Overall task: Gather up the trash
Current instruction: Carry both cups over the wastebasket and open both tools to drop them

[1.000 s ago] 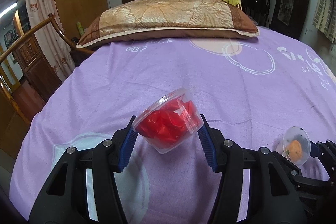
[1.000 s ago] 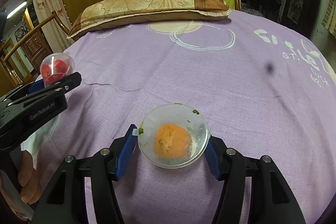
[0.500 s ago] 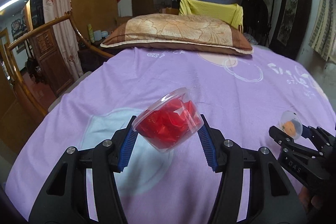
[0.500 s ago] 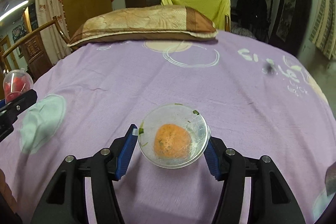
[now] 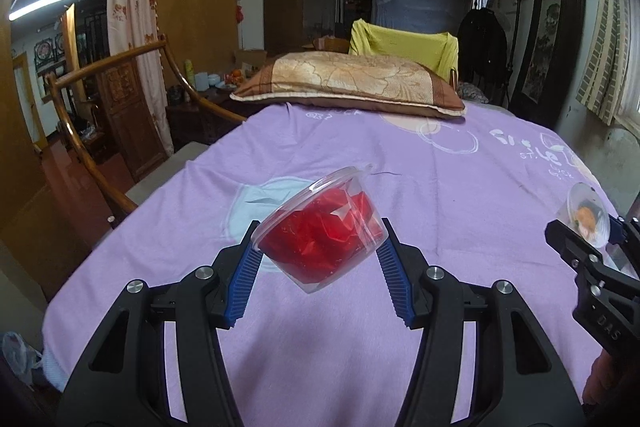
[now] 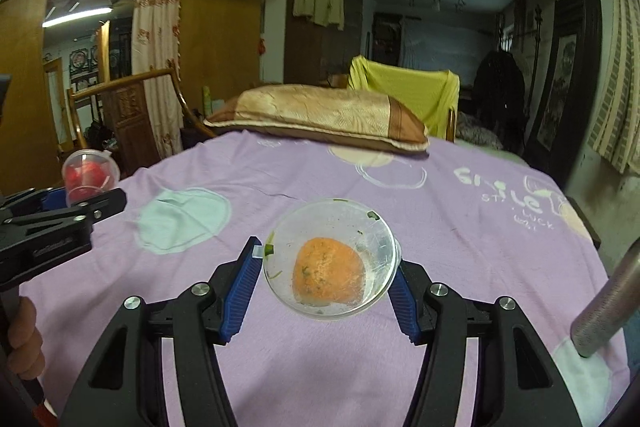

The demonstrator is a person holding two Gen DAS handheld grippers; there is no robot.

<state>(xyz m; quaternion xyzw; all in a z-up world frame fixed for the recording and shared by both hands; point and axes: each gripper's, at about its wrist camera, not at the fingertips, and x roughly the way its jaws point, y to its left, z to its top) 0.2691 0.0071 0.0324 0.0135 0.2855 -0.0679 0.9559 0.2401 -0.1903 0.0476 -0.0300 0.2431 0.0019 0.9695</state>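
My left gripper (image 5: pixel 318 253) is shut on a clear plastic cup with red scraps inside (image 5: pixel 324 229), held tilted above the purple bedsheet (image 5: pixel 440 195). My right gripper (image 6: pixel 330 269) is shut on a clear plastic cup with orange residue (image 6: pixel 332 259), also held above the sheet. The right gripper with its cup (image 5: pixel 588 215) shows at the right edge of the left wrist view. The left gripper with its red cup (image 6: pixel 90 175) shows at the left edge of the right wrist view.
A brown and gold pillow (image 5: pixel 348 83) lies at the head of the bed, a yellow-draped chair (image 5: pixel 404 43) behind it. A wooden rail (image 5: pixel 80 131) and cabinet stand left of the bed. A metal bar (image 6: pixel 608 307) shows at the right. A plastic bag (image 5: pixel 16 351) lies on the floor at the lower left.
Both grippers have pulled back and risen from the bed with their cups still held. More of the bed and room shows now.
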